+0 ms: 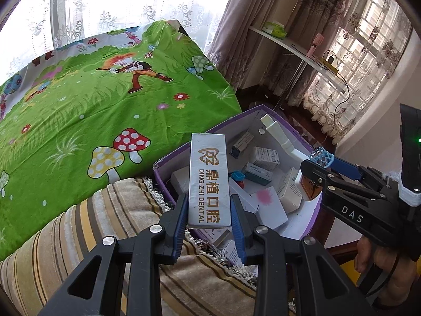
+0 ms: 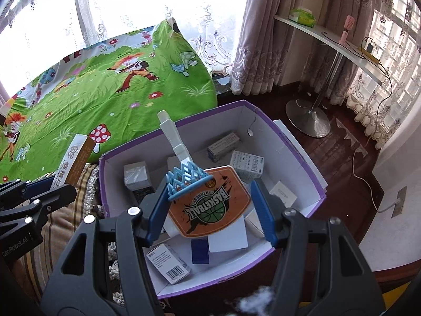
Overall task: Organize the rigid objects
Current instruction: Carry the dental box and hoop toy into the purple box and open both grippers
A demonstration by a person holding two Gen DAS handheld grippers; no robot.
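Over the purple box (image 2: 300, 155), we are squeezing a dental box (image 1: 208, 179) in the left gripper (image 1: 209, 226) and a toy hoop (image 2: 208, 202) in the right gripper (image 2: 208, 216), jaws partly closed, ready for dropping in.

We could not read the small print on the cartons (image 2: 168, 264) in the purple box (image 2: 302, 158). The toy hoop (image 2: 208, 205) covered several of them, and the dental box (image 1: 208, 181) hid more from the left wrist view.

The purple-rimmed white cardboard box (image 2: 297, 142) is open on top, but small cartons (image 2: 246, 164) crowd its floor. Bare white bottom (image 2: 302, 192) shows at its right corner. The green cartoon-print bedsheet (image 1: 86, 110) beside it lies wide open.
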